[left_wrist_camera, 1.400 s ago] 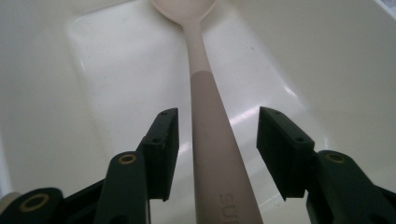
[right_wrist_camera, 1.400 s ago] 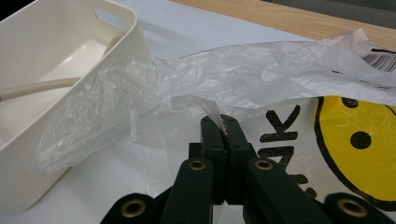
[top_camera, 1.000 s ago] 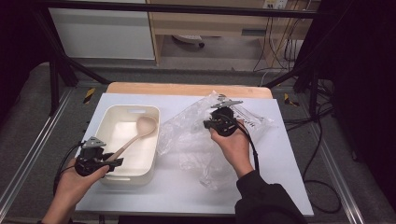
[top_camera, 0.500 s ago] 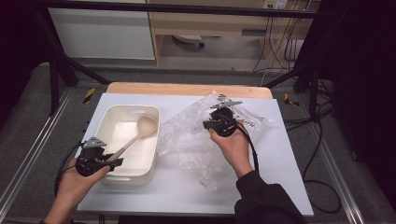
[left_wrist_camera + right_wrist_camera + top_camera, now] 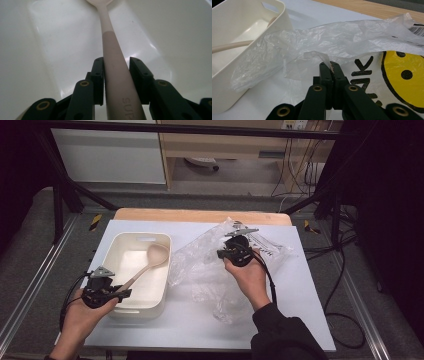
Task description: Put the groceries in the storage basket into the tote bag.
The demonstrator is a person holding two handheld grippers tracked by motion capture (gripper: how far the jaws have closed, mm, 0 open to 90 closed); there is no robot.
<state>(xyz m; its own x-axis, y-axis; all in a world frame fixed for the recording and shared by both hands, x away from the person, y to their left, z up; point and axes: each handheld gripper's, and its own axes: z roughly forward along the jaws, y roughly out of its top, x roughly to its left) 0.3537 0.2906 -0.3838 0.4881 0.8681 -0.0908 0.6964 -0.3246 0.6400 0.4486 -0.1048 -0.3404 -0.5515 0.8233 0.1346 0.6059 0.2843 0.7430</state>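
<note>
A pale wooden spoon (image 5: 150,262) lies slanted in the cream plastic bin (image 5: 142,237), with its handle over the near rim. My left gripper (image 5: 125,293) sits at that rim. Its jaws have just been closing, and both pads now touch the spoon handle (image 5: 115,62) between them. At the table's middle, my right gripper (image 5: 222,252) is shut on a fold of the clear plastic bag (image 5: 200,265). In the right gripper view the thin film (image 5: 342,40) rises from the pinched jaw tips (image 5: 329,65).
The bag spreads crumpled over the white table cover (image 5: 300,320), touching the bin's right wall (image 5: 227,95). A yellow smiley print (image 5: 404,80) shows on the bag. A wooden strip (image 5: 200,215) runs along the table's far edge.
</note>
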